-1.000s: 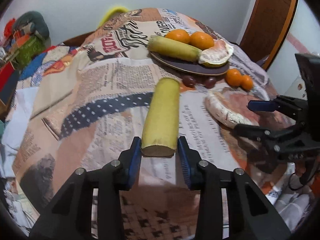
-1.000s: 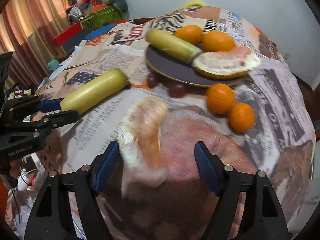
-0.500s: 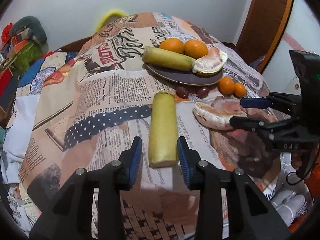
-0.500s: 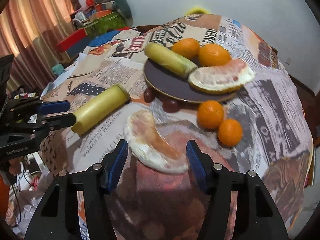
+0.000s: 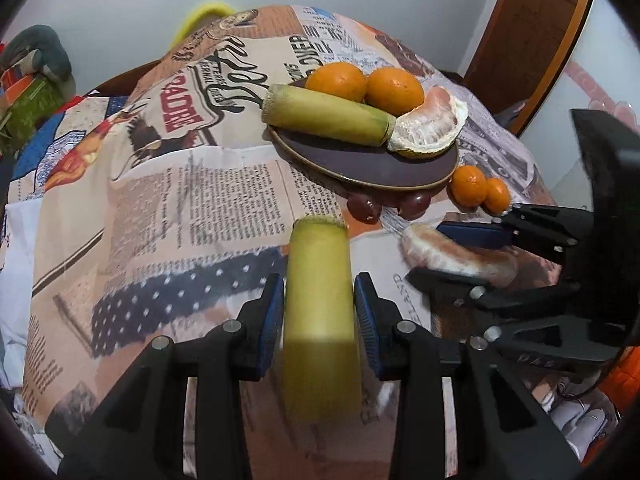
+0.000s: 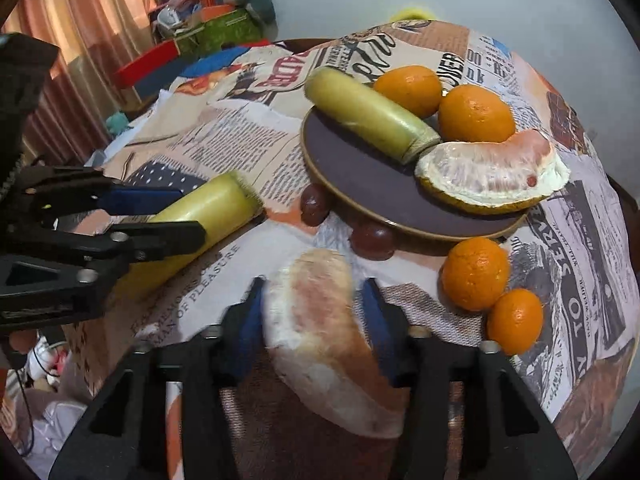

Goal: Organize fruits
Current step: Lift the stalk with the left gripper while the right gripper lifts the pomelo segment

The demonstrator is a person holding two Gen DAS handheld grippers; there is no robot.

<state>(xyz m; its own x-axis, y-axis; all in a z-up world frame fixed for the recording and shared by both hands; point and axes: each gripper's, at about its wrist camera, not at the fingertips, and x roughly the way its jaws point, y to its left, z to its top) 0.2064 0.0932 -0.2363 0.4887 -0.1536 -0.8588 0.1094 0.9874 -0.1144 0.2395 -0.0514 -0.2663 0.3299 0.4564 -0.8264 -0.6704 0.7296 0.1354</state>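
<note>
A dark plate [image 5: 372,164] [image 6: 360,184] holds a yellow-green cane piece [image 5: 326,115], two oranges [image 5: 394,90] and a pomelo wedge [image 5: 430,124]. My left gripper [image 5: 319,292] is shut on a second yellow-green cane piece [image 5: 318,292] [image 6: 208,208], its blue pads against both sides. My right gripper [image 6: 312,308] is shut on a peeled pomelo wedge [image 6: 320,332] [image 5: 452,254] just in front of the plate. Two small oranges [image 6: 476,272] and two dark grapes [image 6: 372,240] lie on the newsprint cloth by the plate's near rim.
The round table carries a newsprint-pattern cloth [image 5: 200,184] that falls away at its edges. A wooden door [image 5: 524,32] stands at the far right. Boxes and a soft toy [image 6: 224,12] are piled beyond the table, by curtains [image 6: 80,40].
Both grippers moved forward over their fruit and closed: the left on the cane piece, the right on the pomelo wedge. The wedge now lies lengthwise between the right fingers.
</note>
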